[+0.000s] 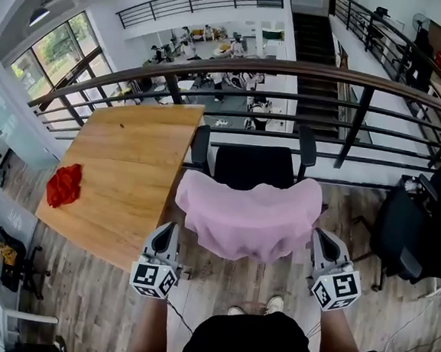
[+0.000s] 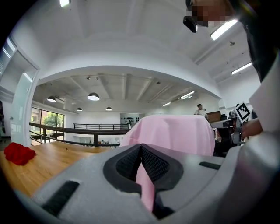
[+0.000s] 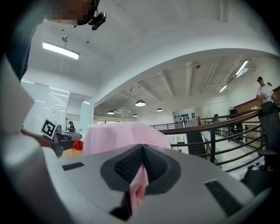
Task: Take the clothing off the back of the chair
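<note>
Pink clothing (image 1: 251,216) draped over the back of the black chair (image 1: 253,167). Squeezed tight on its bottom corners: left hand-held gripper (image 1: 169,232) and right hand-held gripper (image 1: 320,238). Might catch on the chair top if pulled low; might slip out if yanked.

The pink garment (image 1: 251,216) hides the chair (image 1: 253,167) back; the red heap (image 1: 64,184) is perhaps cloth.

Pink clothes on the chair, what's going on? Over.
Left gripper and right gripper shut on the pink garment, one each side. Garment draped over the office chair back, not off yet. Wooden table close at left, nothing blocking.
</note>
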### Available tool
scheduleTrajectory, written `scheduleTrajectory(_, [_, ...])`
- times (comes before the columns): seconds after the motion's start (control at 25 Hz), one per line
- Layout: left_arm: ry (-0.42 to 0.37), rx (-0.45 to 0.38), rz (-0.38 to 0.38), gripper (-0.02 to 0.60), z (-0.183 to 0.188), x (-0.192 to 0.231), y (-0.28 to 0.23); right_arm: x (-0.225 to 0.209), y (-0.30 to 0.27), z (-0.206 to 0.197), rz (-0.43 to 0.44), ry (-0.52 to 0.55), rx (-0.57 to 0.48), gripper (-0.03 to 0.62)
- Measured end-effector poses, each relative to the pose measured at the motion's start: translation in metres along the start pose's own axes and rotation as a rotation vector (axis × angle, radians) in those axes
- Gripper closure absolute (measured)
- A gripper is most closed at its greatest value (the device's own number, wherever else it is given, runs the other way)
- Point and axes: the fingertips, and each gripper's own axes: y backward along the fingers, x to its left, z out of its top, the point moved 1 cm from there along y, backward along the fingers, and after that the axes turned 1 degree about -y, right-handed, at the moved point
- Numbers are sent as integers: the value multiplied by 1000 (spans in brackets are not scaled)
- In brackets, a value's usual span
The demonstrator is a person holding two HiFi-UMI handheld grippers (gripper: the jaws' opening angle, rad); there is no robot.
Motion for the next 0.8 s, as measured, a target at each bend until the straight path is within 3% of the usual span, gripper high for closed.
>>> scheduleTrajectory(0.08, [19,12,6,565,-2,12,-11,-10,-9,-1,5,-6,11,591])
scheduleTrajectory(0.16, [18,26,-13,565,-2,19,-22,-18,-21,-3,26,-29,34,532])
scheduleTrajectory(0.24, [12,47,-41,474,-2,21,-34,-23,-32,-5,43,-46,58,464])
scheduleTrajectory(0.56, [8,104,-104,317,-10,17,-77,-30,-63,-14,98,-59,136,372])
scheduleTrajectory(0.8, [7,111,-183,296,-10,10,-97,-32,-81,-15,137,-58,148,355])
